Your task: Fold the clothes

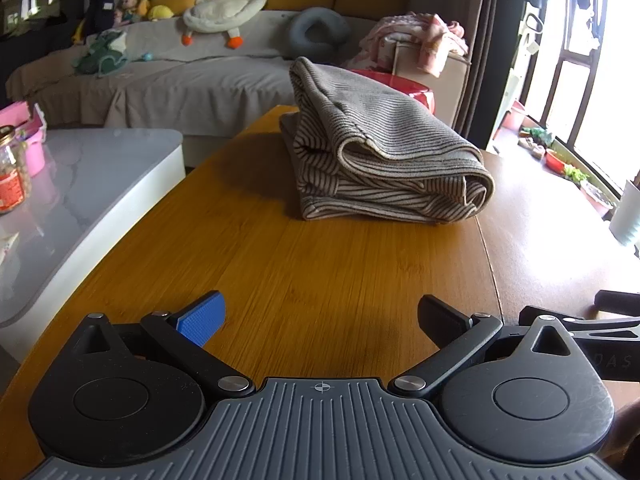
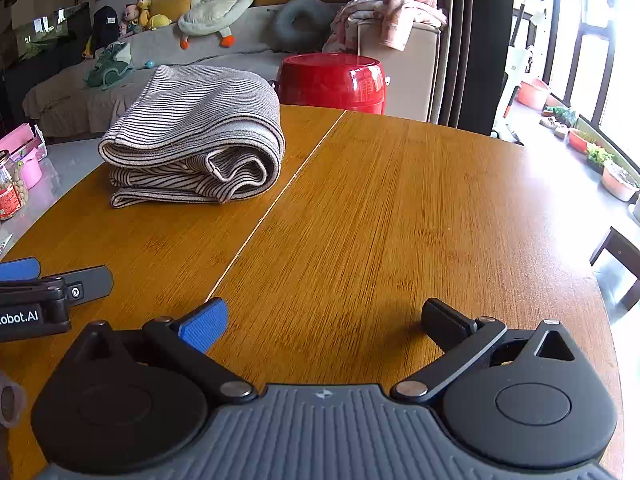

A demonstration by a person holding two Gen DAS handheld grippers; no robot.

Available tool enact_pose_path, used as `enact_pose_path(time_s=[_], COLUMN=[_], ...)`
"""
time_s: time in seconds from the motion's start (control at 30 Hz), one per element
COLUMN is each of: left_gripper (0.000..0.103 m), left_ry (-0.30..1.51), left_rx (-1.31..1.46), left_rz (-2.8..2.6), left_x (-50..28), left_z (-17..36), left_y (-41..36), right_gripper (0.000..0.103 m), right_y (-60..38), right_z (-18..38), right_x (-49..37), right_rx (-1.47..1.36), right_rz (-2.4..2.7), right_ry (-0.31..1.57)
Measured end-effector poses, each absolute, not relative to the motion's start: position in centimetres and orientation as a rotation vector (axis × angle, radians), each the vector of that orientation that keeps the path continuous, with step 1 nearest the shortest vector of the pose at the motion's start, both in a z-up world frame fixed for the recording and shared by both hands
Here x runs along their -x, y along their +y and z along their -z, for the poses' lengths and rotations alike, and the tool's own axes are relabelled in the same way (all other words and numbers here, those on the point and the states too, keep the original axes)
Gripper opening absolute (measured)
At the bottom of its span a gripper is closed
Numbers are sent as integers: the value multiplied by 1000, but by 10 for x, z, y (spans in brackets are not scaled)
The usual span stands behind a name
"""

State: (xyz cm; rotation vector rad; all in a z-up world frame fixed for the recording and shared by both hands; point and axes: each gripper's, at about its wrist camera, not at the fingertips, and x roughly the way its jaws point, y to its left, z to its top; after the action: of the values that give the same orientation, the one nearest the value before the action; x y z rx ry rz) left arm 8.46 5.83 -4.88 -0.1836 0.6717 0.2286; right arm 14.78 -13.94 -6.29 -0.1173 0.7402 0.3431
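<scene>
A striped grey and beige garment (image 1: pixel 380 152) lies folded in a thick bundle on the far part of the wooden table (image 1: pixel 304 280). In the right wrist view the same garment (image 2: pixel 196 132) sits at the far left of the table (image 2: pixel 400 208). My left gripper (image 1: pixel 320 320) is open, low over bare wood, well short of the garment and holding nothing. My right gripper (image 2: pixel 324 322) is open too, empty, over the table's near right half. The left gripper's fingers (image 2: pixel 52 280) show at the left edge of the right wrist view.
A grey marble side table (image 1: pixel 80 184) with a jar (image 1: pixel 12 172) and a pink box stands to the left. Behind are a sofa (image 1: pixel 180 72) with plush toys, a red stool (image 2: pixel 332 80) and a cloth-draped cabinet (image 2: pixel 400 40). Windows and floor items lie right.
</scene>
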Motion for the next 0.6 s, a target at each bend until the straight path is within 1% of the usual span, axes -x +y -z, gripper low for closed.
enact_pose_path(time_s=[0.6], left_gripper=[103], left_ry=[682], left_rx=[161], left_rz=[-236], left_x=[-86], left_z=[49], left_y=[55], right_gripper=[103], right_y=[-139], right_z=[63], right_x=[-147], right_rx=[117], right_rz=[-342], right_ry=[740])
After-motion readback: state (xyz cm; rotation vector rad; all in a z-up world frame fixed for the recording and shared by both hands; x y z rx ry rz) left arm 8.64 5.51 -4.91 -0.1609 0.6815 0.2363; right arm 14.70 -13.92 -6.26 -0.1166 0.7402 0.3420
